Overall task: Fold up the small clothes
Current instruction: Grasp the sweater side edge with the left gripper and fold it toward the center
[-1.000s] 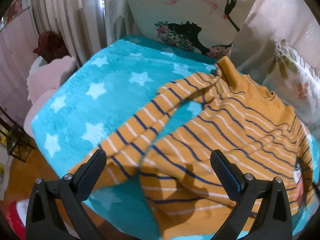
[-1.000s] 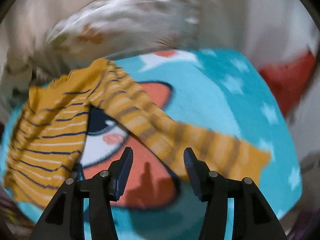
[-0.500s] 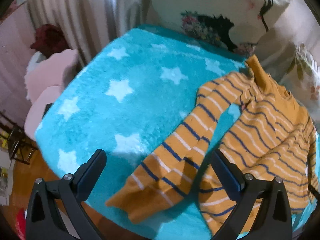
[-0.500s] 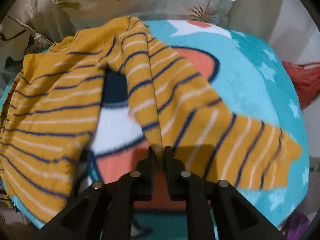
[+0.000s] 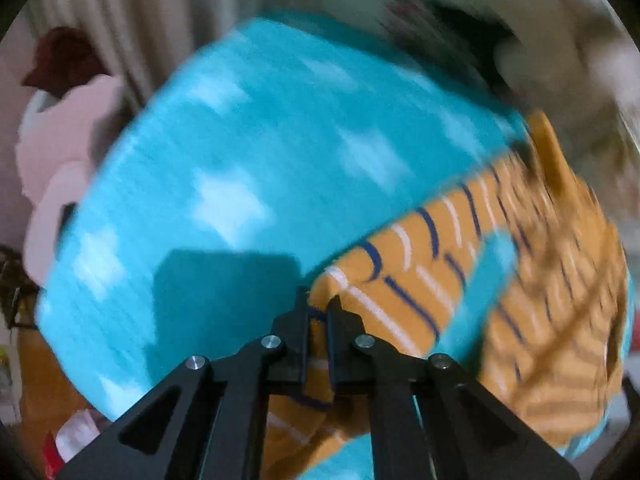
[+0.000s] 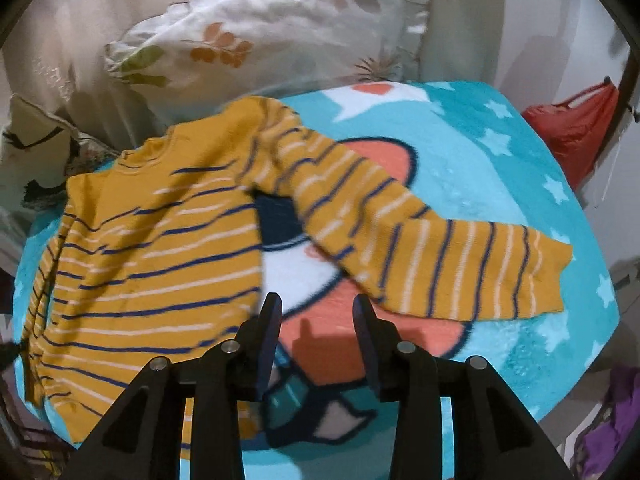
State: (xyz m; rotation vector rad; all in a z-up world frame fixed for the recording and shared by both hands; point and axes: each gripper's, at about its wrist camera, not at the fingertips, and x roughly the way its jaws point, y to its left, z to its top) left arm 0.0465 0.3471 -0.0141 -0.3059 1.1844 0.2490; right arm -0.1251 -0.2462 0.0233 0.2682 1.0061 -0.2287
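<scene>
Blanket (image 6: 500, 168) covers the bed; the striped sweater (image 6: 152, 248) lies flat on it. Left gripper (image 5: 318, 304) is clenched on the left sleeve (image 5: 400, 276), which runs away rightward toward the body. Right gripper (image 6: 316, 308) is released, right sleeve (image 6: 440, 264) just beyond, stretching right. No legible writing.

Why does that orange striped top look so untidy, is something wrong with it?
Nothing looks damaged. The sweater is simply unfolded: its body is rumpled and one sleeve sprawls sideways across the blue blanket. The left gripper pinches the other sleeve.
</scene>
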